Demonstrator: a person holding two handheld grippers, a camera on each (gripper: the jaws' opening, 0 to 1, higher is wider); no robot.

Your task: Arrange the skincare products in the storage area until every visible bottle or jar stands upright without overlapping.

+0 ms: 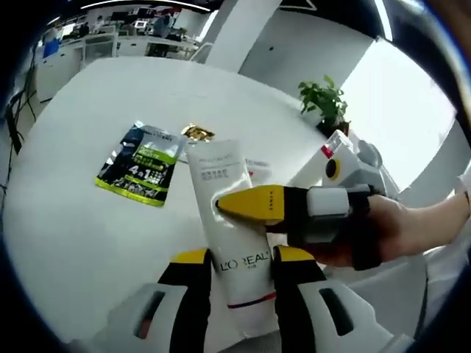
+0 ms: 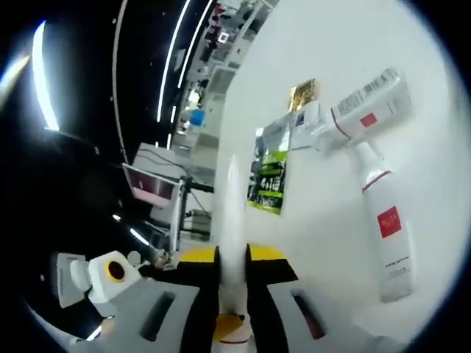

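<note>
White tube [image 1: 234,235]: pinched low between left gripper [image 1: 237,259] fingers; right gripper [image 1: 246,206] fingers pinch its upper edge. Sachet [image 1: 141,163] beyond.

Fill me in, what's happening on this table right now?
A person is working both grippers on a white L'Oreal tube. The left gripper has it between its jaws, and the right gripper pinches it from the side. On the white table lie a dark-and-green sachet, a small gold packet and two white red-labelled bottles, still on their sides.

Tube [image 1: 234,228] base hidden btwn tool tips.
</note>
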